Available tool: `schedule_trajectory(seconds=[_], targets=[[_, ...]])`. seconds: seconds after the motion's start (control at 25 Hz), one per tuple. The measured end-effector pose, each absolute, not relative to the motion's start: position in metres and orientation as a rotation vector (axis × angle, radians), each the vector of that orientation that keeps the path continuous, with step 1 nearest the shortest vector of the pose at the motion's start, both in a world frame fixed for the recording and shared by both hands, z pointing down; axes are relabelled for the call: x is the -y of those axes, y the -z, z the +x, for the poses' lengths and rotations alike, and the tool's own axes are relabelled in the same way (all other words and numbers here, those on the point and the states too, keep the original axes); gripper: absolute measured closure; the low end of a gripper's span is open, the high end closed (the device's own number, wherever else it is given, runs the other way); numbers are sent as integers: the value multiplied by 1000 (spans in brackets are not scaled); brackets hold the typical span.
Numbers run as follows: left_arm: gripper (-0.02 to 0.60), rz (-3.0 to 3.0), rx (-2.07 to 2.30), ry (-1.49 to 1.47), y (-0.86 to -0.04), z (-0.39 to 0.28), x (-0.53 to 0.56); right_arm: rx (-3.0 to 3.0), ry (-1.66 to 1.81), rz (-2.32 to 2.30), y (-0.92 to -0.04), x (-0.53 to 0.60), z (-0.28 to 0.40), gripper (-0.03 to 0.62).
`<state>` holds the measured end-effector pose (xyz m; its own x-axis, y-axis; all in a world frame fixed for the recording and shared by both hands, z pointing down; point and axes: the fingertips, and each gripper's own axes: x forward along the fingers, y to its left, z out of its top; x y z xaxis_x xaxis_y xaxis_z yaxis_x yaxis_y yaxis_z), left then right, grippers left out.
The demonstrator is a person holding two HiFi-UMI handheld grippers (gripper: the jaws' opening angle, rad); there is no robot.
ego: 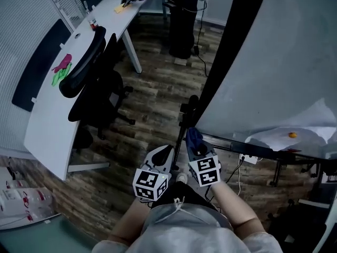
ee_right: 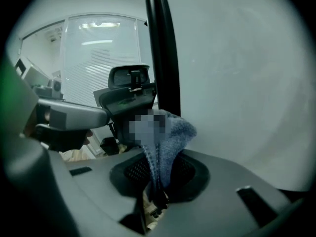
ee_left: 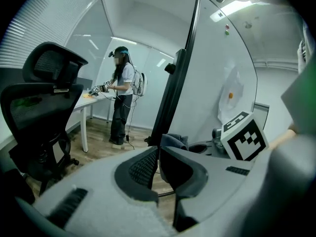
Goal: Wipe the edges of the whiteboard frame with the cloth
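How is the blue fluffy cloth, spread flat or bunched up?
Bunched up. The right gripper pinches a fold of the blue cloth; the rest puffs out beside the black whiteboard frame.

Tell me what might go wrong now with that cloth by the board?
The right gripper pinches only a narrow fold of the cloth, so dragging it along the whiteboard frame might pull it loose. A white cable trails below the board close to the person; a sideways step could snag it.

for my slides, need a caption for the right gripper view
Right claw pinching a blue cloth by the whiteboard's black frame edge, office chair behind.
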<state>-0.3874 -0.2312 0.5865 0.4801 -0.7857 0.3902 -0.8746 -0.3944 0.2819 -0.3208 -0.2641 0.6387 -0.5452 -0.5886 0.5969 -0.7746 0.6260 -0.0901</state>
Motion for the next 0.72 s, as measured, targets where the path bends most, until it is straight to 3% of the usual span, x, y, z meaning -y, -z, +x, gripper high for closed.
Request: schedule_trajectory(seconds=[0.72], targets=[[549,2353,1369,-246,-558,-396,248,2363,-430,1143,-583,291,-329,525]])
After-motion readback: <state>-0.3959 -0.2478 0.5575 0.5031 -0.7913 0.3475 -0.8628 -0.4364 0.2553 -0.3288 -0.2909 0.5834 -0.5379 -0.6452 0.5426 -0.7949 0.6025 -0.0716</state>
